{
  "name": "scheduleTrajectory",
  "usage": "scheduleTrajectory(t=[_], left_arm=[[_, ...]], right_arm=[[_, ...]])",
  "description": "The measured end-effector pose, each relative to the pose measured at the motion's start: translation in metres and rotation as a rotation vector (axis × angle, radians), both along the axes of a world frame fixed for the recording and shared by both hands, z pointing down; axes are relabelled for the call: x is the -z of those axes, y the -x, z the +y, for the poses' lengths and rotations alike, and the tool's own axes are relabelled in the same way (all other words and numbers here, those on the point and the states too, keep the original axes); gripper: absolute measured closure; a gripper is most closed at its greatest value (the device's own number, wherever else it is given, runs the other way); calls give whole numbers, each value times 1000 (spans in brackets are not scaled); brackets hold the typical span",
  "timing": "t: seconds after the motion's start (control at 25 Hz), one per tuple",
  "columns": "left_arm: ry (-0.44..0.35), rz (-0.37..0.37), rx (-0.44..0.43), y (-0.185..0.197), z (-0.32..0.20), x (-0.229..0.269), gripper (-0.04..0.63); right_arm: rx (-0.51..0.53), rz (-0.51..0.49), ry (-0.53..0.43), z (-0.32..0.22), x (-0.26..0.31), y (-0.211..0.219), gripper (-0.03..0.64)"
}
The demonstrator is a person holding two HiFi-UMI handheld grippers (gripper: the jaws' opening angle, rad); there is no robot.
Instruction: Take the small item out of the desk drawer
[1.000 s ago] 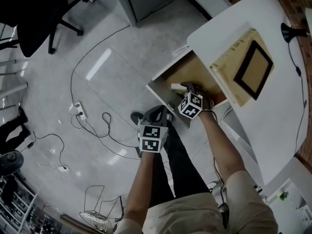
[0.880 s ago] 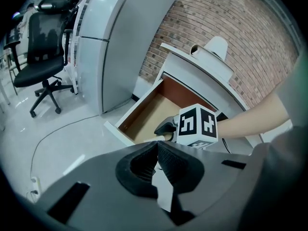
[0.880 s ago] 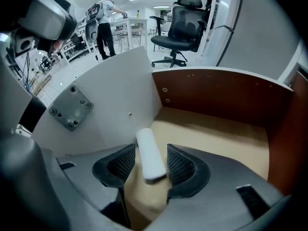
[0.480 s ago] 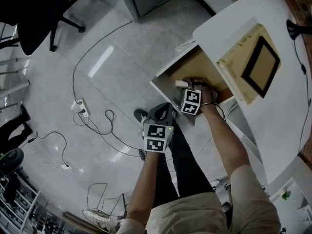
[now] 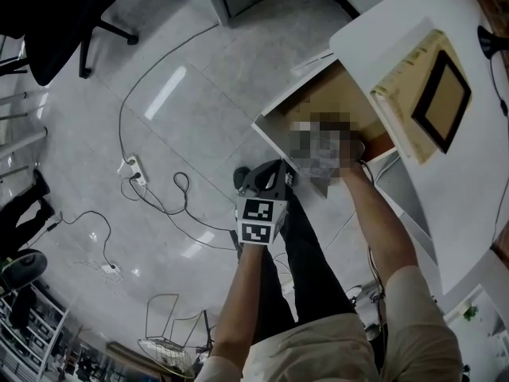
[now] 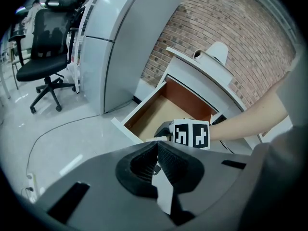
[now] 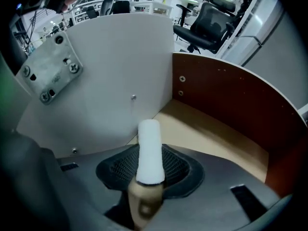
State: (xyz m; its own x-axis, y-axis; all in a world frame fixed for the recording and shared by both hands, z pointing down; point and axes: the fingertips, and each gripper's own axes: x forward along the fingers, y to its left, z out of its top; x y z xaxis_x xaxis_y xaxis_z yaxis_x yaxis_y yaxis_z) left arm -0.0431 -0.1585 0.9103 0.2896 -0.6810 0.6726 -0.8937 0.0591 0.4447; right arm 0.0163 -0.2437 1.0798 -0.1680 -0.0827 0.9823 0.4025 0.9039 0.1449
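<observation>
— What does the open drawer [image 5: 330,94] under the white desk [image 5: 445,205] hold?

— Only the small white cylinder [image 7: 149,148] with a tan end, as far as shows. It is inside the drawer, close to where the white side wall meets the tan floor. Whether it is off the floor I cannot tell.

— And the tongs?

— The right gripper [image 7: 150,170] reaches steeply down into the drawer. Its jaws have just been closing and now sit narrow, both pads against the cylinder. The left gripper [image 6: 157,150] hangs outside the drawer front, jaws pressed together with nothing in them.

— What has changed?

— A second ago the cylinder lay just beyond the right gripper's tips in the head view. The gripper has sunk lower since. The left one has hardly moved.
</observation>
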Motion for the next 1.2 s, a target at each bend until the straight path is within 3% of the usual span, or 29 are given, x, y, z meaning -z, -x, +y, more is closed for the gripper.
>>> scheduleTrajectory(t=[0.36, 0.68, 1.2], left_arm=[[-10, 0, -58, 6, 12, 0, 578], [-29, -43, -178, -3, 21, 17, 578], [-35, -30, -236, -20, 39, 38, 578]], right_arm=[[-152, -13, 56, 5, 29, 5, 457], [-254, -62, 18, 5, 66, -8, 457], [-526, -176, -15, 20, 149, -42, 457]])
